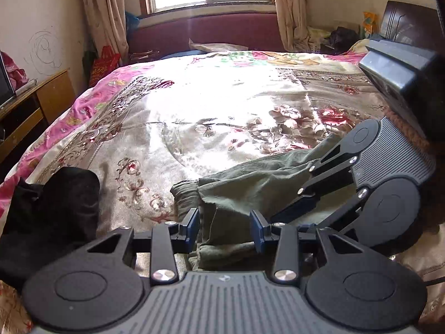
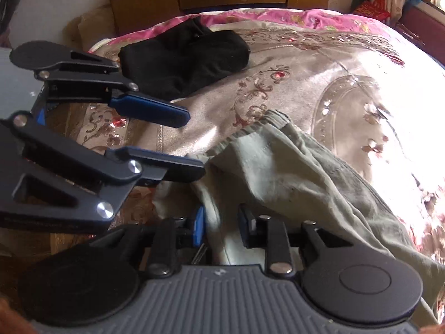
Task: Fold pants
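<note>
Olive-green pants (image 1: 244, 192) lie crumpled on the floral bedspread; in the right wrist view they (image 2: 300, 172) run from the elastic waistband toward the lower right. My left gripper (image 1: 224, 229) is open, its blue pads on either side of a fold of the pants. It also shows in the right wrist view (image 2: 194, 142), open, at the waistband edge. My right gripper (image 2: 221, 228) is open with pants cloth between its pads. In the left wrist view it (image 1: 292, 208) reaches in from the right, low over the pants.
A black garment (image 1: 52, 217) lies on the bed to the left, also in the right wrist view (image 2: 183, 55). The bedspread (image 1: 211, 105) stretches toward the window. A wooden cabinet (image 1: 30, 105) stands left of the bed. A dark headboard (image 1: 406, 22) is at the far right.
</note>
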`<state>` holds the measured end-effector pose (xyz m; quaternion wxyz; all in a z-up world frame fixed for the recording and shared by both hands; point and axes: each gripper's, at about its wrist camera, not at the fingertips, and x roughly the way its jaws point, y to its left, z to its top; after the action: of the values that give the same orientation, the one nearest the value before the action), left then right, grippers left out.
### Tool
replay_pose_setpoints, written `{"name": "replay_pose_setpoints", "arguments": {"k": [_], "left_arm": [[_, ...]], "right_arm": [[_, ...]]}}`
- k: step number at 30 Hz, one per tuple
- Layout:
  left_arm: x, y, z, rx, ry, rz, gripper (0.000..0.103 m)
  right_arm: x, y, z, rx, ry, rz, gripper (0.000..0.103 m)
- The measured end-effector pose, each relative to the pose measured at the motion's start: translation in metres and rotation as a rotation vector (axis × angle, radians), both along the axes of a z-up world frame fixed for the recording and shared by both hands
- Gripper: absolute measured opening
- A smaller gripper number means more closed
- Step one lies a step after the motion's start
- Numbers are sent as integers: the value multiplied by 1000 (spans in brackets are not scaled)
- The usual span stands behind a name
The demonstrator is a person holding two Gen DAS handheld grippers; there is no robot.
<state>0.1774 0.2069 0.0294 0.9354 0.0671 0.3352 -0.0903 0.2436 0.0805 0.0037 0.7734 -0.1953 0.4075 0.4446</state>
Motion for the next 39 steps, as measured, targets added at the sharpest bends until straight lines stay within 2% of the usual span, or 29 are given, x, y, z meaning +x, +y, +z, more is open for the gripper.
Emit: {"name": "replay_pose_setpoints", "arguments": {"k": [2, 4, 6, 8, 9, 11, 12, 15, 16, 18, 21, 25, 27, 29, 31, 33, 35, 36, 38, 39], "left_arm": [[9, -9, 6, -29, -41, -33, 54], [20, -19, 5, -94, -46, -72, 59], [33, -31, -7, -146, -13, -116, 60], [46, -39, -29, -132, 40, -146, 61], [52, -39, -39, -118, 74, -133, 62], [64, -31, -67, -38, 166, -47, 61], [67, -23, -74, -5, 173, -12, 61], [75, -7, -61, -27, 145, 50, 62], [77, -8, -57, -4, 131, 69, 62], [81, -15, -48, 42, 93, 78, 62], [80, -30, -35, 44, 61, 57, 62], [69, -53, -20, 120, 20, 20, 62], [69, -62, -21, 114, 41, 1, 65], [73, -67, -33, 106, 88, -19, 68], [79, -70, -51, 144, 133, -17, 68], [81, -65, -66, 158, 173, 10, 68], [81, -55, -75, 120, 204, 42, 70], [81, -52, -74, 104, 210, 56, 71], [79, -53, -68, 117, 197, 63, 71], [77, -54, -65, 126, 185, 61, 71]], "right_arm": [[9, -29, 10, -1, 6, -77, 37], [28, -51, 8, 17, 45, -140, 37], [49, -65, -3, 22, 87, -184, 37], [75, -83, -24, -19, 112, -266, 37], [82, -92, -29, -35, 105, -298, 37], [99, -121, -32, -64, 85, -414, 36], [105, -135, -26, -65, 76, -460, 39], [119, -174, -2, 23, 61, -512, 40], [127, -182, -1, 30, 88, -504, 44], [145, -190, -8, 67, 180, -471, 44], [166, -187, -28, 52, 333, -396, 44], [168, -181, -30, 81, 383, -261, 45], [174, -175, -36, 80, 390, -250, 39], [185, -171, -48, 36, 374, -293, 8], [204, -183, -54, 110, 421, -390, 3], [215, -200, -52, 146, 414, -482, 3], [217, -216, -50, 136, 382, -550, 4], [213, -225, -46, 145, 379, -571, 4], [195, -244, -33, 178, 367, -620, 11], [180, -252, -24, 185, 351, -645, 11]]}}
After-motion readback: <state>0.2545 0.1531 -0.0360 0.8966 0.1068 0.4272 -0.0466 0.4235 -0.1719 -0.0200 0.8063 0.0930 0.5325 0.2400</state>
